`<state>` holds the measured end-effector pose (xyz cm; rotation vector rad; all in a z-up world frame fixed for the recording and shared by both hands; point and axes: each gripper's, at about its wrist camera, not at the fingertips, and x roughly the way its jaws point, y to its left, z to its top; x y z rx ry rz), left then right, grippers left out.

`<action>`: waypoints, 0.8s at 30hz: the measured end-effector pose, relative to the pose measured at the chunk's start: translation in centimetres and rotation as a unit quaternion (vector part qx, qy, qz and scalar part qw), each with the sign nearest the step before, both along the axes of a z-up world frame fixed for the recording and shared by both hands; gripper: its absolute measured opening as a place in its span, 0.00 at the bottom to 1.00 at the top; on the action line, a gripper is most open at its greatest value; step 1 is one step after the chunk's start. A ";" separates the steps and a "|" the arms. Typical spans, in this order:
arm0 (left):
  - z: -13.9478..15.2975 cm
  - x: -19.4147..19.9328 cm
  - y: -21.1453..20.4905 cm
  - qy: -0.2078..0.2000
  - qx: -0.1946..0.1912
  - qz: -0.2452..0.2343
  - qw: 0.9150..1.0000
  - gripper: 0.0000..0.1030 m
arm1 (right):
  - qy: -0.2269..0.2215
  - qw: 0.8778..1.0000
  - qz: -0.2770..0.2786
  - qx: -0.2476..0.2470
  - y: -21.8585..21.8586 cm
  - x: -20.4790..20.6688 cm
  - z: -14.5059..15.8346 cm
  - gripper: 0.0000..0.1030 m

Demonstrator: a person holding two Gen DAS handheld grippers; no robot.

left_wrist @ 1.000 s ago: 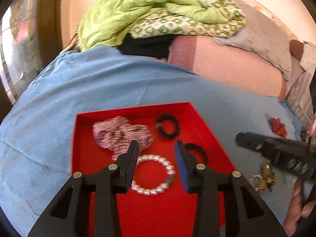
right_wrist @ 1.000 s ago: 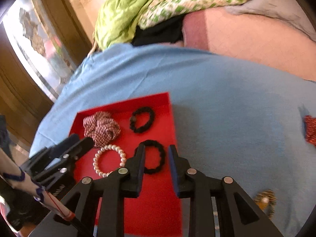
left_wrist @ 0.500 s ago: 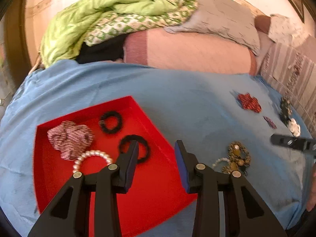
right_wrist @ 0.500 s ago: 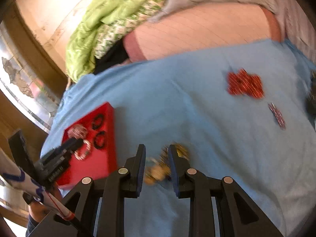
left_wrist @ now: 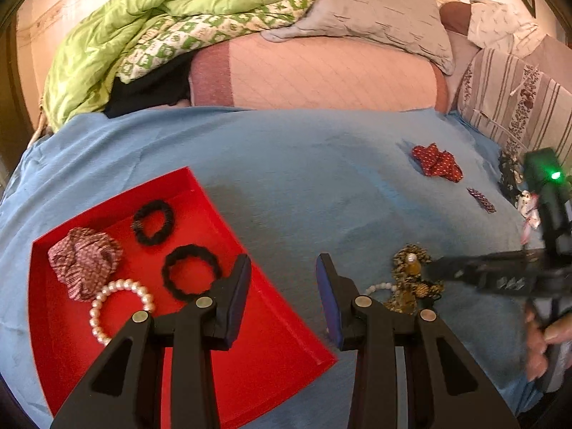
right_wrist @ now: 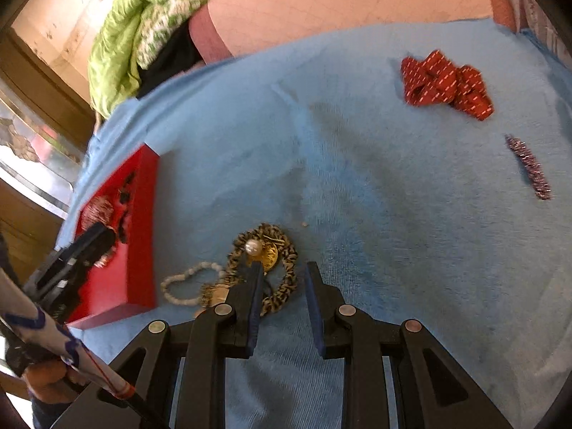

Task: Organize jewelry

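right gripper [right_wrist: 280, 279] lowered over gold scrunchie [right_wrist: 266, 250] on blue sheet [right_wrist: 375, 186], jaws parted, nothing gripped yet; likely next pick. left gripper [left_wrist: 282, 275] held agape and empty over near right edge of red tray [left_wrist: 293, 339], four pieces already inside.

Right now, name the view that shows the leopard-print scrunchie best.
Right wrist: the leopard-print scrunchie lies close at the open right gripper. Left wrist shows it smaller, off to the side.
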<state>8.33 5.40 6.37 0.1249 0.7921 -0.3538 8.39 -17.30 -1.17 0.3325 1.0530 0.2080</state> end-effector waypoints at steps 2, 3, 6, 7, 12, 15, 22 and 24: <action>-0.1 0.1 -0.6 0.003 -0.001 -0.008 1.000 0.35 | -0.006 1.000 0.006 -0.020 0.5 0.1 -0.1 0.18; -0.1 0.1 -0.9 0.003 -0.002 -0.012 1.000 0.35 | -0.010 0.999 0.010 -0.035 0.7 0.0 0.1 0.06; -0.2 0.0 -1.7 0.004 -0.006 -0.020 1.000 0.35 | -0.035 0.999 -0.001 -0.009 -0.6 -0.8 1.7 0.06; -0.2 0.0 -1.9 0.005 -0.009 -0.022 1.000 0.35 | -0.059 0.998 -0.005 -0.004 -1.1 -1.5 3.1 0.06; -0.6 -0.1 -3.3 0.014 -0.019 -0.042 0.999 0.35 | -0.151 0.987 -0.008 0.048 -3.2 -3.5 7.1 0.06; -1.2 -0.2 -4.4 0.036 -0.034 -0.071 0.996 0.35 | -0.176 0.983 -0.016 0.057 -3.8 -4.0 7.8 0.06; -2.8 -1.7 -8.6 0.083 -0.057 -0.154 0.983 0.35 | -0.160 0.984 -0.040 0.069 -5.6 -3.5 7.1 0.06; -3.2 -2.4 -9.9 0.084 -0.046 -0.162 0.982 0.35 | -0.159 0.984 -0.045 0.070 -5.9 -3.3 7.2 0.06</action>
